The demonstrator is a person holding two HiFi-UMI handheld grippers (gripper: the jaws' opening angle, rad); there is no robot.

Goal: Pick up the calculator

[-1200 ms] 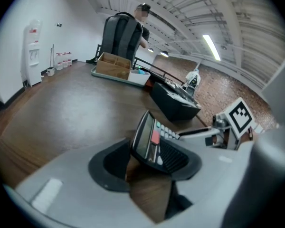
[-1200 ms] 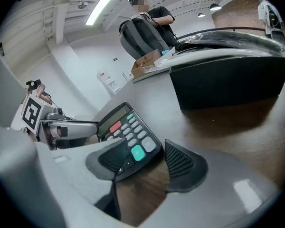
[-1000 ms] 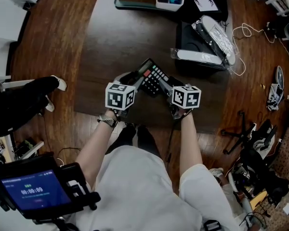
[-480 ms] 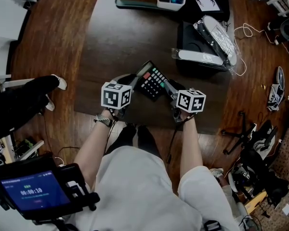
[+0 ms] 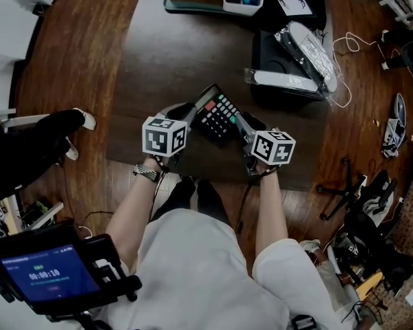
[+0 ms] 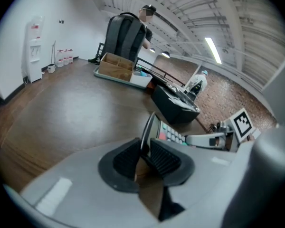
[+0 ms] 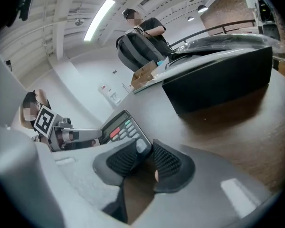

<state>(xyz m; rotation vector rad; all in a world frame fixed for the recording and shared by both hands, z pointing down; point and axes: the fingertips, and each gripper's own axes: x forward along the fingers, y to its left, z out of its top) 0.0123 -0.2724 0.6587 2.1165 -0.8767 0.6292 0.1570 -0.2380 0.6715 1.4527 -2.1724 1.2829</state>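
left gripper (image 6: 145, 152) clamps one edge of the calculator (image 5: 217, 113), right gripper (image 7: 149, 158) closing its fingers (image 7: 126, 160) on the other; i'd lift both together, level, off the table (image 5: 162, 53).

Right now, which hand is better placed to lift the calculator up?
Left, probably. The left gripper has its fingers pressed on the edge of the calculator, which already stands tilted. The right gripper has its fingers closing, with only a corner of the calculator between them.
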